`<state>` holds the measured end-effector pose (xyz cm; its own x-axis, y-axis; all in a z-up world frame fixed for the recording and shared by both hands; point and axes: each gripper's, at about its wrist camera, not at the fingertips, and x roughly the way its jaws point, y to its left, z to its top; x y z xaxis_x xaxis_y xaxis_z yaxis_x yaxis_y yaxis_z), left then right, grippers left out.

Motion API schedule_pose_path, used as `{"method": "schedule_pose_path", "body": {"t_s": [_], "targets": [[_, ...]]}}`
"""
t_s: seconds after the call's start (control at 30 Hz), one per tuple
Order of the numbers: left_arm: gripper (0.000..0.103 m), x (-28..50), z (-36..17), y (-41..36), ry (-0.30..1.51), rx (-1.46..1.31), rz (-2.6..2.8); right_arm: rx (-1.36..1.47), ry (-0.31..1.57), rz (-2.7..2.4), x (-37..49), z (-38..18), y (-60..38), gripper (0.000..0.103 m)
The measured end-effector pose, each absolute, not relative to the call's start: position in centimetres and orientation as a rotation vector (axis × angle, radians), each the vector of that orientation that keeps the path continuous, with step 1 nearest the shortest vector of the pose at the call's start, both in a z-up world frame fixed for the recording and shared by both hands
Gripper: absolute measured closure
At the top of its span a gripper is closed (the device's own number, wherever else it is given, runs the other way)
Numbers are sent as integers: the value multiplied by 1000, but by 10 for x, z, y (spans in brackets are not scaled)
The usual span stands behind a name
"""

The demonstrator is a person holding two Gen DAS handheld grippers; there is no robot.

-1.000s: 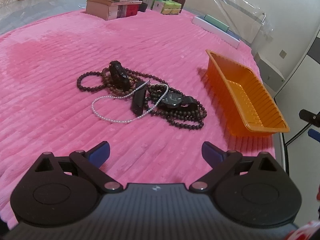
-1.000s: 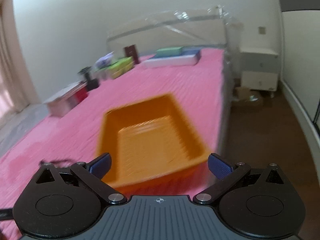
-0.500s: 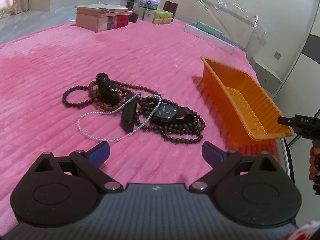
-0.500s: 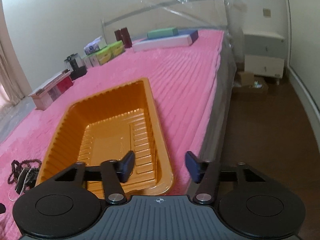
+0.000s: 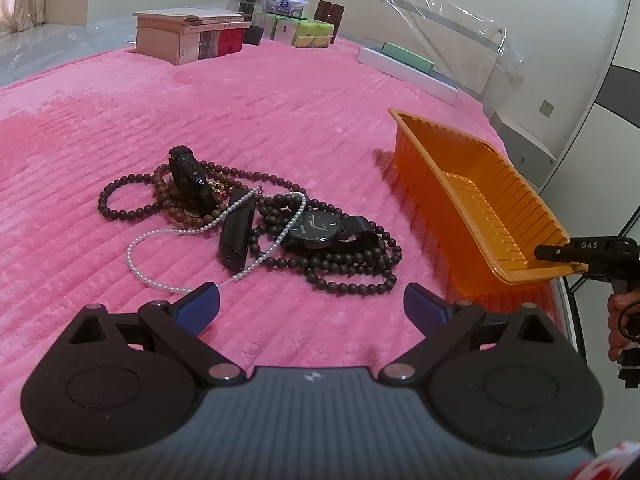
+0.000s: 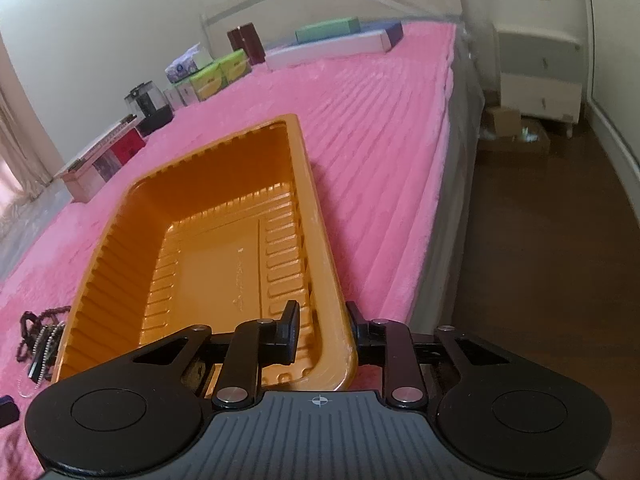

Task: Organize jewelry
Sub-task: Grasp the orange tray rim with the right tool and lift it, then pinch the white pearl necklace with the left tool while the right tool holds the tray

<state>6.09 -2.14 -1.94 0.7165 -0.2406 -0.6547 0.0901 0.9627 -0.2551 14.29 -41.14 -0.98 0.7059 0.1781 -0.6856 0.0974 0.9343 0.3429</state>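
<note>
Orange tray: on pink bed, right of jewelry pile. Right gripper: fingers just closing, clamped on tray's near corner wall. Left gripper: fingers apart, before the pile.

trays: 1 orange tray | watches: 1 black watch | pearl strands: 1 pearl necklace

left wrist view looks down over the bed, near the bead heap, tray at two o'clock. right wrist view sits close over that tray, heap at nine o'clock.
</note>
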Motion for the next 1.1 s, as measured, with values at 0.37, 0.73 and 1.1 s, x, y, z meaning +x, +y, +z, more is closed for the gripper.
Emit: {"method": "schedule_pose_path", "body": {"t_s": [0.37, 0.73, 1.1], "targets": [[6, 58, -18, -18, 735, -170, -181, 189, 759, 5, 133, 25, -380, 98], [22, 74, -23, 0, 751, 14, -210, -280, 678, 6, 127, 60, -301, 99], [76, 101, -41, 2, 823, 322, -378, -346, 675, 4, 133, 53, -283, 99]]}}
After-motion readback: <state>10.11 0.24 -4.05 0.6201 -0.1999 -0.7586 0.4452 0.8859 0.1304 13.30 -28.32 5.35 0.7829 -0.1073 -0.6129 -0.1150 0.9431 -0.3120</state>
